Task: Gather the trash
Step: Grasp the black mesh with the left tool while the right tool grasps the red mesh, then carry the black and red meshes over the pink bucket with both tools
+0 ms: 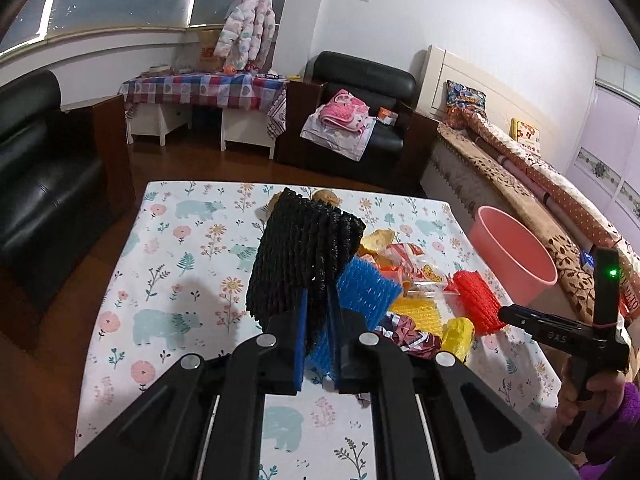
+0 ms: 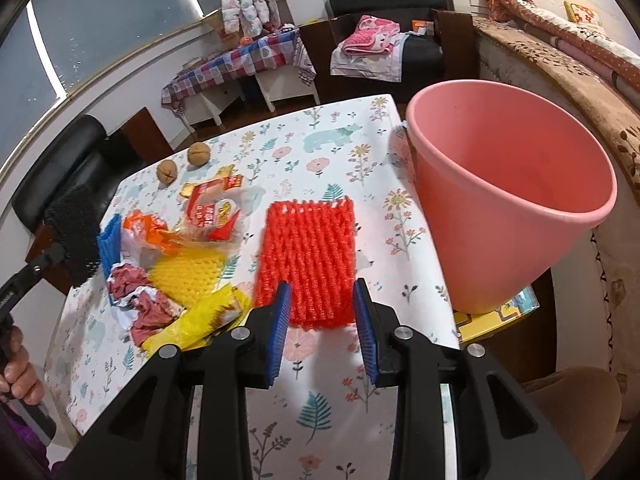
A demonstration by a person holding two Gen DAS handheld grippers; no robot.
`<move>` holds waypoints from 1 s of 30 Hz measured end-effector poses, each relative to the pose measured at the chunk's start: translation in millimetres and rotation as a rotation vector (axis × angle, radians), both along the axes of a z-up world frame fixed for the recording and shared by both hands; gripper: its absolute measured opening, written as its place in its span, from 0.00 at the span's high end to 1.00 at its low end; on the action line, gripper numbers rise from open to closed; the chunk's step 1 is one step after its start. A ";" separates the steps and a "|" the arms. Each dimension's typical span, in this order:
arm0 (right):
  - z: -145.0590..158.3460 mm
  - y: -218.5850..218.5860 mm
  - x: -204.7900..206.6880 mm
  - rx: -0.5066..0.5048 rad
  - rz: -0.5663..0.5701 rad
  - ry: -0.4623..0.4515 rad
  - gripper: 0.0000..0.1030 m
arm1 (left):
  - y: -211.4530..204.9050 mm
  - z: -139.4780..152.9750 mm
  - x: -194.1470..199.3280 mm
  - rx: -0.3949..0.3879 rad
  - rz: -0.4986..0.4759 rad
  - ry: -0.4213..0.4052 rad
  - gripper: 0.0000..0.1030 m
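left gripper (image 1: 317, 312): clamped on the black foam net (image 1: 304, 256), lifted off the table, net stands up between the blue pads (image 1: 301, 344)
right gripper (image 2: 322, 312): jaws wide apart, holding nothing, low over the near end of the red foam net (image 2: 308, 264) (pads either side of its near edge, contact unclear)
red foam net: flat on the tablecloth (image 2: 328, 148), just left of the pink bucket (image 2: 508, 208)
yellow wrapper (image 2: 200, 316): crumpled, just left of the right gripper
yellow foam net (image 2: 188, 276): flat, behind the yellow wrapper, beside the red net
crumpled paper (image 2: 136, 300): maroon and white, left of the yellow net
blue foam net (image 1: 368, 292): right behind the held black net in left view
snack bags (image 2: 208, 212): red/orange/clear plastic, heaped further back in the pile
pink bucket: upright at the table's right edge, inside looks bare (bottom partly hidden)
walnuts (image 2: 167, 173): two, far side of the table, apart from the pile
background: black armchair (image 1: 360, 100) with a pink blanket (image 1: 344, 114), checked-cloth side table (image 1: 204, 90)
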State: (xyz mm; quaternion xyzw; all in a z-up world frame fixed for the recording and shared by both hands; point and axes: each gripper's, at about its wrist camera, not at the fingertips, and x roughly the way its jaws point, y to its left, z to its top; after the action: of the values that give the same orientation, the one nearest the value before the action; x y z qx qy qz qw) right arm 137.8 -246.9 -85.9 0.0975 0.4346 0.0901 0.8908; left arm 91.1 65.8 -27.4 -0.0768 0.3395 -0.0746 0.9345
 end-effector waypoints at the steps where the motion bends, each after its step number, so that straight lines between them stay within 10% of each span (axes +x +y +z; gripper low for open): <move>1: 0.6 -2.2 0.4 0.006 -0.003 0.001 0.69 | 1.0 1.3 -0.5 -0.003 0.001 -0.001 0.92; 19: -10.5 2.5 17.1 0.018 0.010 0.055 0.69 | -8.7 15.5 -9.4 0.010 -0.011 -0.013 0.92; 23: -10.8 -1.5 12.6 0.042 0.013 0.041 0.87 | -13.6 17.1 -9.2 0.014 -0.022 -0.011 0.92; 30: 8.5 -10.3 -1.2 0.072 0.024 -0.047 0.89 | -27.0 25.4 -8.1 0.020 -0.049 -0.023 0.92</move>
State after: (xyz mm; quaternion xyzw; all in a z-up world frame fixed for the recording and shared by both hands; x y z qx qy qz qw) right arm 136.6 -257.2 -77.4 0.1223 0.4112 0.1188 0.8955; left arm 83.0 38.8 -2.0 -0.0580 0.3313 -0.0951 0.9369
